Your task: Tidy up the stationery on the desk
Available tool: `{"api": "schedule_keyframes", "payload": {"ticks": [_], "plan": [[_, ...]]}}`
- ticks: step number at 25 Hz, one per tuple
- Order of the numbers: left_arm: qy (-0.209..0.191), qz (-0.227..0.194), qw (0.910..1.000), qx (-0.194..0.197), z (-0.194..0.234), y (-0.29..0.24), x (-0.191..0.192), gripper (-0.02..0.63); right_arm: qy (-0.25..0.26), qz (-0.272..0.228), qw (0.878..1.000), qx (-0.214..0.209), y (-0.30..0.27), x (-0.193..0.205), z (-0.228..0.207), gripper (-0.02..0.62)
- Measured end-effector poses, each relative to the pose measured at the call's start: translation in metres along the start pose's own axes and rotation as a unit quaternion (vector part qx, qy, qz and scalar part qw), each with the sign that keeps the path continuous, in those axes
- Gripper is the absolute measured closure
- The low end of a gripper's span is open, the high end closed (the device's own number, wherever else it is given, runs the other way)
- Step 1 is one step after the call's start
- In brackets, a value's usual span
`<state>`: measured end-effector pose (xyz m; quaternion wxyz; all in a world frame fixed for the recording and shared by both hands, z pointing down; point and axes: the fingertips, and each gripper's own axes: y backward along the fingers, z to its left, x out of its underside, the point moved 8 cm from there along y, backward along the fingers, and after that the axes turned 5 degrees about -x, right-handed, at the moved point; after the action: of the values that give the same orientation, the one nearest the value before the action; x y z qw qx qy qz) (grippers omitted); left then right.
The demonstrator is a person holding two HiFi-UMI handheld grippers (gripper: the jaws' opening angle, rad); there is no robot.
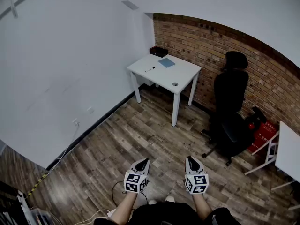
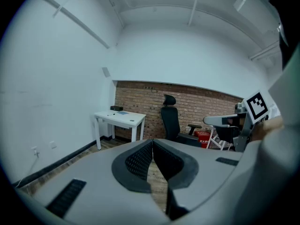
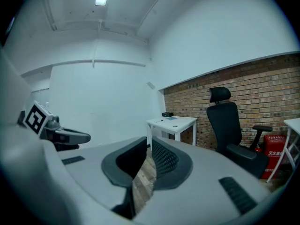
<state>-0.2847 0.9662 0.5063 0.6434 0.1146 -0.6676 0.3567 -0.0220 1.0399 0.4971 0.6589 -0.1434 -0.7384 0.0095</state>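
- Risk on the approach: the stationery lies well apart from the person, on the white table (image 1: 187, 76) in the far corner by the brick wall. A cable (image 1: 114, 191) loops on the wood floor just beside the feet and could, by this reading, catch a step towards the table.
- Risk at the table: the black office chair (image 1: 230, 107) stands near the table's right side. It may crowd the right gripper's reach once there.
- Risk in the pick: a pen (image 1: 150, 69), a blue notebook (image 1: 166, 63) and a small round item (image 1: 175, 84) lie flat on the top, with a black box (image 1: 159, 51) at the back edge. Thin, flat things may slide away from closing jaws, and the round item sits close to the front edge.
- Pose: the left gripper (image 1: 144, 161) and right gripper (image 1: 190, 158) are held side by side in front of the body, low, aimed slightly downward towards the table.
- Both pairs of jaws are clenched together, with nothing between them.
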Motion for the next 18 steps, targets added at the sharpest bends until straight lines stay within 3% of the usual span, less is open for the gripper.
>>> {"api": "schedule_keyframes", "payload": {"ticks": [18], "plan": [[-0.007,-0.017,0.9994,-0.028,-0.021,-0.032,-0.023,0.589,0.007,0.0,0.999,-0.038,-0.014,-0.012,-0.038,0.569]]}}
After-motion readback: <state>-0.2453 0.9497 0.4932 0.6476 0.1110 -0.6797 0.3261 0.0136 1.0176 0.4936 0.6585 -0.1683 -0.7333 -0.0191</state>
